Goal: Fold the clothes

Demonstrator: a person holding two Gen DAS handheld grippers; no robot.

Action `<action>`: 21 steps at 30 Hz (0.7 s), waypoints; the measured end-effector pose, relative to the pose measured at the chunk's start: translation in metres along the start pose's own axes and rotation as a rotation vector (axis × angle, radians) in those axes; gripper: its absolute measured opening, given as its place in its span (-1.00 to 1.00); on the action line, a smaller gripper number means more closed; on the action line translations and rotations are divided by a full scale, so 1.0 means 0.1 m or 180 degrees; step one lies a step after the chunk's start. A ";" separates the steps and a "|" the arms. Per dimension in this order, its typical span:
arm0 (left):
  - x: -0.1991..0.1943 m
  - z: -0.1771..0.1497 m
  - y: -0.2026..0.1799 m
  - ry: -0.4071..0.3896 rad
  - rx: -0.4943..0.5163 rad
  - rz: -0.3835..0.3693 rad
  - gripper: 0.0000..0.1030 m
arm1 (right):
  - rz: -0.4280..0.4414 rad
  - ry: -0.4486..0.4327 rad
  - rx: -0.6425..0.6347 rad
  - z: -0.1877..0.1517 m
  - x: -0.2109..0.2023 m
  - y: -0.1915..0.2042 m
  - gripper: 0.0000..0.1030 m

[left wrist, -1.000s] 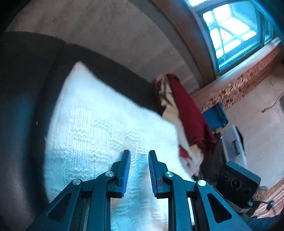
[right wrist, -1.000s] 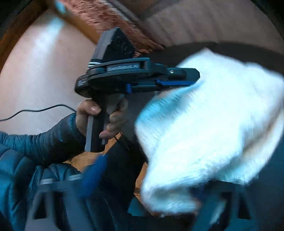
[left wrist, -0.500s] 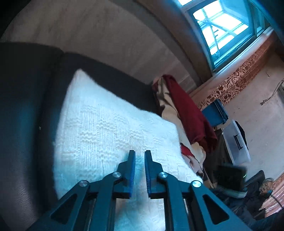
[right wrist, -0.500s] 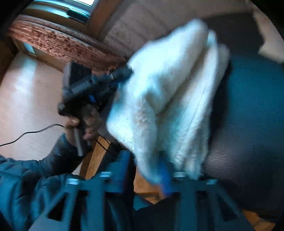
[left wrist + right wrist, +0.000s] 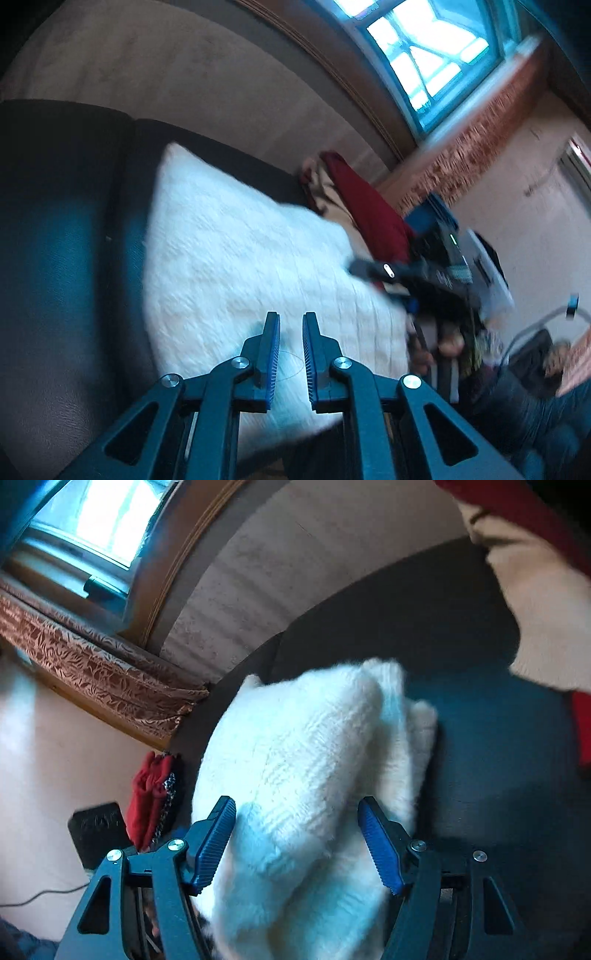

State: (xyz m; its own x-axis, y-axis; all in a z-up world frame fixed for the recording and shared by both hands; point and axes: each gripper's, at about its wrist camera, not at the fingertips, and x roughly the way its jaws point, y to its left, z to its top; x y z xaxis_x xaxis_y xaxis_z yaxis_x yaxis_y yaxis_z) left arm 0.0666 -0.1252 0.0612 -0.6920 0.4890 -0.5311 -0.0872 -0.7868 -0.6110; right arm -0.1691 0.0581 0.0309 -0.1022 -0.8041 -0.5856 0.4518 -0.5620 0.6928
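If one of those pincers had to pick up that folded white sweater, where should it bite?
Probably the thick folded edge of the white sweater, nearest the right gripper, coming in from the sofa's front. There the layers stack into a rounded roll that open jaws can straddle; the flat top gives little to pinch. Its jaws, just opened, already flank that roll.

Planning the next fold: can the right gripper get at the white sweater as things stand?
Probably yes: the right gripper, jaws just opening wide, straddles the white sweater on the dark sofa, pads apparently not pressing; nothing blocks it.
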 end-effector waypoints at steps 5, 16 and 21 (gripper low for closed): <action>0.21 -0.10 -0.16 0.0256 0.0353 0.0076 -0.74 | -0.0317 -0.0010 -0.0324 0.06 -0.05 0.23 -0.65; 0.34 -0.03 -0.21 0.0511 0.0164 -0.0119 -0.70 | -0.0367 -0.0274 -0.0054 -0.03 -0.13 -0.59 -0.75; 0.51 0.23 -0.50 0.0419 0.0340 -0.0283 -0.69 | 0.0002 -0.0263 0.0045 -0.02 -0.13 -0.78 -0.72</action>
State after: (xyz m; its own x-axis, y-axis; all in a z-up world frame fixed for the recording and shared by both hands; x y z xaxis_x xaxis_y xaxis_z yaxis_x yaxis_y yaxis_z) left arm 0.0187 -0.0693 0.0783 -0.5792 0.5979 -0.5542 -0.2242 -0.7704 -0.5968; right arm -0.2009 0.1129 -0.0159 -0.1750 -0.8174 -0.5489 0.4393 -0.5638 0.6994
